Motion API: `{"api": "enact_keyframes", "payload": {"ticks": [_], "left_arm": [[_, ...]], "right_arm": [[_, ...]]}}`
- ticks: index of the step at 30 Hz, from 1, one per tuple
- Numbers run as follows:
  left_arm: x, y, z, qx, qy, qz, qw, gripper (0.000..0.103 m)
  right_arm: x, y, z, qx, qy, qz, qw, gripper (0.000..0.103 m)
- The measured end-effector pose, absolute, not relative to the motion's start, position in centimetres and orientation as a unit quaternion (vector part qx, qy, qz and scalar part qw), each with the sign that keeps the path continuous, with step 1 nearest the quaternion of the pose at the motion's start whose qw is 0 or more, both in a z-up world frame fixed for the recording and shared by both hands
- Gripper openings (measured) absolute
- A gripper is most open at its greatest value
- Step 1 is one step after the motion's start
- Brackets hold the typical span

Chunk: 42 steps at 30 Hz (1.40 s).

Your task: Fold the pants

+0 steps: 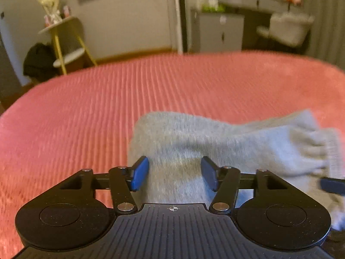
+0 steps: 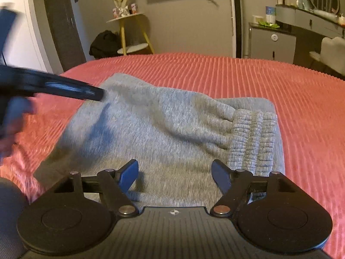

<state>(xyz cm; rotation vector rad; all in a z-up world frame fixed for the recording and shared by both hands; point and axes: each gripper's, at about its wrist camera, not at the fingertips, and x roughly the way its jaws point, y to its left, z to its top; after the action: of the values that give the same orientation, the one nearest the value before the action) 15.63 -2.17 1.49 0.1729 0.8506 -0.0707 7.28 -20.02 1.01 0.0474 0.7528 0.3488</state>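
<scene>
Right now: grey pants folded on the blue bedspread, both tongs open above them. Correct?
Not quite: the bedspread is coral red, not blue, as the right wrist view shows. The grey pants lie folded on it, with left tongs and right tongs open above them.

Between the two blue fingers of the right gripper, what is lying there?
In the right wrist view, only flat grey pants fabric lies between the open right gripper fingers; the pads do not press on it.

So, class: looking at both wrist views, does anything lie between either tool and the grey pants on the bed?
Nothing visible does. The left tool and right tool both hang open directly over the grey pants, which lie on the red bedspread with nothing on top of them.
</scene>
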Motion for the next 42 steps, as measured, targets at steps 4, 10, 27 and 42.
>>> {"api": "enact_keyframes", "payload": {"ticks": [4,10,27,42], "left_arm": [[17.3,-3.3,-0.3,0.157,0.383,0.023,0.91,0.072],[13.4,-1.8,0.9,0.164,0.371,0.009,0.914,0.063],[3.0,3.5,0.2,0.013,0.445,-0.016,0.895,0.067],[9.5,9.9,-1.4,-0.15,0.507,-0.099,0.843,0.076]], "right_arm": [[7.5,-20.9,0.6,0.049,0.356,0.174,0.917,0.075],[7.4,-20.1,0.3,0.011,0.347,0.173,0.922,0.076],[6.2,-26.4,2.1,0.139,0.397,0.045,0.906,0.088],[10.8,-31.6,-1.6,0.227,0.479,0.09,0.844,0.099]]}}
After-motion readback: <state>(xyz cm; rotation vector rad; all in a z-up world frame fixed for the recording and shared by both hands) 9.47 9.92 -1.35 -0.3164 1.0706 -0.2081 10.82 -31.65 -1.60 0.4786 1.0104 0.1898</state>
